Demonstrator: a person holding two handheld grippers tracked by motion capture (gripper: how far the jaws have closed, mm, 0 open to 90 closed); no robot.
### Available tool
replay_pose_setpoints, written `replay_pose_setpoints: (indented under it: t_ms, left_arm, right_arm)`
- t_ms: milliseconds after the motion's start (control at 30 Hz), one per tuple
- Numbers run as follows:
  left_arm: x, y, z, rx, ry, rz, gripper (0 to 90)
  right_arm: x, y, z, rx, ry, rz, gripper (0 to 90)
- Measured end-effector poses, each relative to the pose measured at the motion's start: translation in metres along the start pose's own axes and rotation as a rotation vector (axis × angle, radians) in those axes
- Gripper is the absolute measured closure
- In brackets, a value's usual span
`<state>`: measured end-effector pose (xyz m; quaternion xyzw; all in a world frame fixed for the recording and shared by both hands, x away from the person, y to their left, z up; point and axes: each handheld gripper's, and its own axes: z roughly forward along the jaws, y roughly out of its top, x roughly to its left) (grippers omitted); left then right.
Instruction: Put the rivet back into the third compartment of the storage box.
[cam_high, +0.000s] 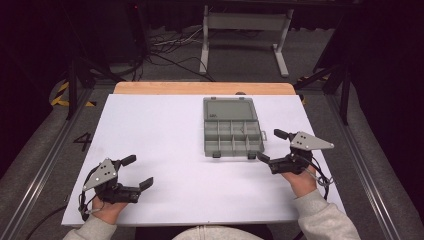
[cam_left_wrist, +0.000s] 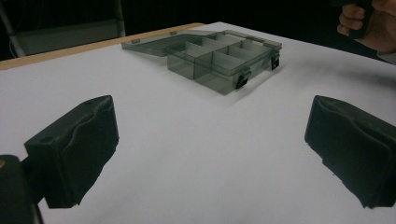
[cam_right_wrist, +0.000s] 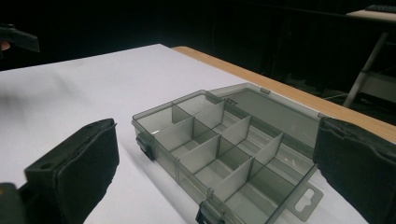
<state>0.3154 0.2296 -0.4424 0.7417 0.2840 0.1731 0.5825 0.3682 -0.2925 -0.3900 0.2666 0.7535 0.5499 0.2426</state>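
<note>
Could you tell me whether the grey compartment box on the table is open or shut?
Open: the compartment box has its lid folded flat back on the table, leaving the dividers exposed.

The organizer box (cam_high: 233, 127) is made of smoky translucent plastic with a smooth, slightly glossy finish. The table (cam_high: 160, 150) is covered by a matt white sheet, and bare wood is seen at its far edge (cam_high: 200, 88).

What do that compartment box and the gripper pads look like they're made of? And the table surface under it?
Compartment box: smoky grey see-through plastic, glossy; dividers show through its walls, with black latches in front. Right gripper pads: matte black, slightly wavy, probably rubber or foam. Left gripper pads look alike. Table: flat matte white sheet, perhaps paper or laminate, over a wooden edge at the far side.
</note>
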Motion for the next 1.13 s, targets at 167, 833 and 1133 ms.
replay_pose_setpoints:
  t_ms: [167, 833, 1133]
  left_arm:
    - [0.0, 0.001, 0.0, -0.013, -0.018, -0.006, 3.5]
    - [0.002, 0.001, -0.003, -0.044, -0.049, -0.033, 3.0]
    - [0.001, 0.001, -0.003, -0.044, -0.045, -0.033, 2.9]
  right_arm:
    - [0.004, -0.013, -0.01, -0.031, -0.009, -0.013, 0.5]
    - [0.013, -0.058, -0.015, -0.002, 0.011, 0.024, 0.5]
    - [0.015, -0.057, -0.016, -0.002, 0.003, 0.008, 0.5]
